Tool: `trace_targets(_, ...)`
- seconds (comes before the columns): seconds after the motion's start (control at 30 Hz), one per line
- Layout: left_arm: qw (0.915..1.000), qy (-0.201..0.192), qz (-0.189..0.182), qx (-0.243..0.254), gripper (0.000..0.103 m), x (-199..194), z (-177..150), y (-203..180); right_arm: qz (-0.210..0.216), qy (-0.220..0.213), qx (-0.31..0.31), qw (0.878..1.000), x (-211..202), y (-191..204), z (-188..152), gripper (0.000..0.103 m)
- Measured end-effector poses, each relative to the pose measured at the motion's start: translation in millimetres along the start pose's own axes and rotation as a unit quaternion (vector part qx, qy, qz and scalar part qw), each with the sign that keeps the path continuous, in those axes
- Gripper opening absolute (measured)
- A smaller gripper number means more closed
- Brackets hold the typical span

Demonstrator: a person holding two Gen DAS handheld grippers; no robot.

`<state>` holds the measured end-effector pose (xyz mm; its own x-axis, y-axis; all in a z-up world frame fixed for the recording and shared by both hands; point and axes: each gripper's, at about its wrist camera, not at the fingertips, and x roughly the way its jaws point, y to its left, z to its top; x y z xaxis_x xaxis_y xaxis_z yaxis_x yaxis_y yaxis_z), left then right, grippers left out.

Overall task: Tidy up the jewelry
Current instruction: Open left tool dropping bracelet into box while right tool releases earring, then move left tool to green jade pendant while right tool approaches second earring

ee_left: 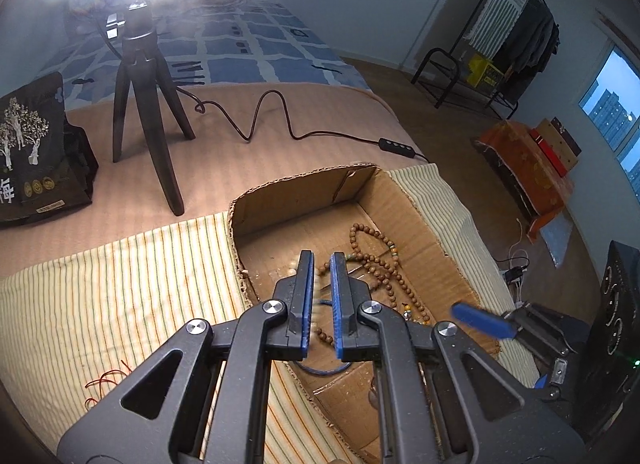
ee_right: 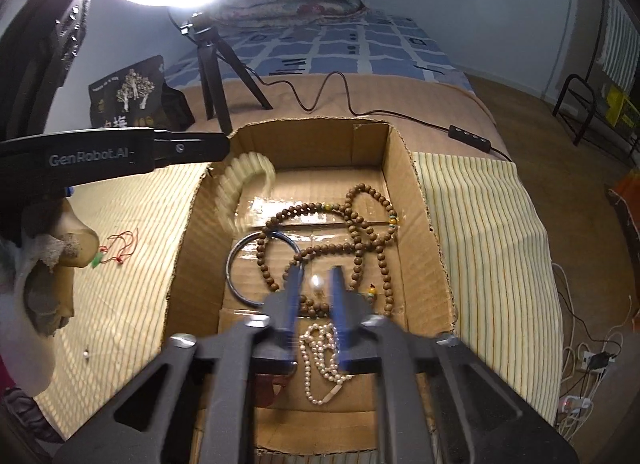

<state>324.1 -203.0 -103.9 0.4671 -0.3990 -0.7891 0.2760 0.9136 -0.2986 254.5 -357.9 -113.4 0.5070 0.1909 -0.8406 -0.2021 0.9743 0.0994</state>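
An open cardboard box sits on a striped cloth on the bed. My left gripper hangs over the box's left side, shut on a pale bead bracelet, which dangles blurred from its fingers in the right wrist view. My right gripper is open above the box's near end. A pearl necklace lies on the box floor below its jaws, and no pad presses on it. A long brown wooden bead necklace and a dark bangle also lie in the box.
A red cord with a green pendant lies on the striped cloth left of the box. Behind the box stand a ring light's tripod, its cable and a black bag. A gloved hand holds the left gripper.
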Motion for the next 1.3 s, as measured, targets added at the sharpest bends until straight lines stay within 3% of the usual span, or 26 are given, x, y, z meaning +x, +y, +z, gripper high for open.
trace_targets(0.03, 1.0000, -0.001, 0.001, 0.002, 0.006, -0.7, -0.3, -0.2, 0.000, -0.005, 0.001, 1.000, -1.7, -0.6, -0.5, 0.053)
trace_targets(0.07, 1.0000, -0.001, 0.003, 0.002, 0.006, -1.1, -0.5, 0.2, 0.001, -0.008, 0.002, 1.000, -2.6, -0.9, -0.6, 0.054)
trace_targets(0.4, 0.9998, -0.010, 0.012, 0.011, 0.007, -18.7, -5.2, 1.9, -0.003, -0.017, 0.002, 1.000, -13.5, 2.9, -0.3, 0.054)
trace_targets(0.53, 0.9996, -0.016, 0.017, 0.016, 0.018, -31.8, -8.0, 2.7, -0.005, -0.025, -0.004, 1.000, -22.4, 9.0, -1.6, 0.054)
trace_targets(1.0, 0.9967, -0.032, 0.058, 0.047, 0.019, -92.5, -25.9, 33.9, 0.007, -0.047, -0.032, 0.998, -51.9, 50.0, -6.6, 0.055)
trace_targets(1.17, 0.9958, -0.028, 0.070, 0.053, 0.019, -112.2, -41.5, 59.1, 0.009, -0.059, -0.031, 0.998, -62.5, 67.8, -12.1, 0.071)
trace_targets(1.3, 0.9955, -0.025, 0.077, 0.048, 0.038, -122.8, -55.2, 83.4, 0.013, -0.056, -0.039, 0.998, -62.9, 85.5, -16.5, 0.071)
